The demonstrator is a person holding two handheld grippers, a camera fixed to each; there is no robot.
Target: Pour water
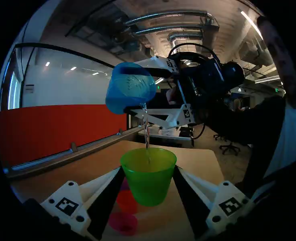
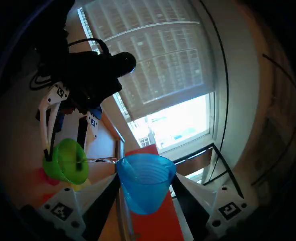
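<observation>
Two cups, each clamped in its own tongs: your right tongs [image 2: 145, 180] grip the blue cup [image 1: 129, 86], tipped above the green cup [image 1: 148, 182], which your left tongs [image 1: 148, 170] squeeze upright. So the water [image 1: 145, 128] lands inside. Pink cups [image 1: 123, 223] lie on the desk [image 1: 196, 160] below, out of the stream's way.

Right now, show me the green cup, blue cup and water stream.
green cup [image 1: 148, 180], left gripper view, front wall.
blue cup [image 2: 144, 188], right gripper view, side wall.
water stream [image 1: 146, 129], left gripper view, its middle.
</observation>
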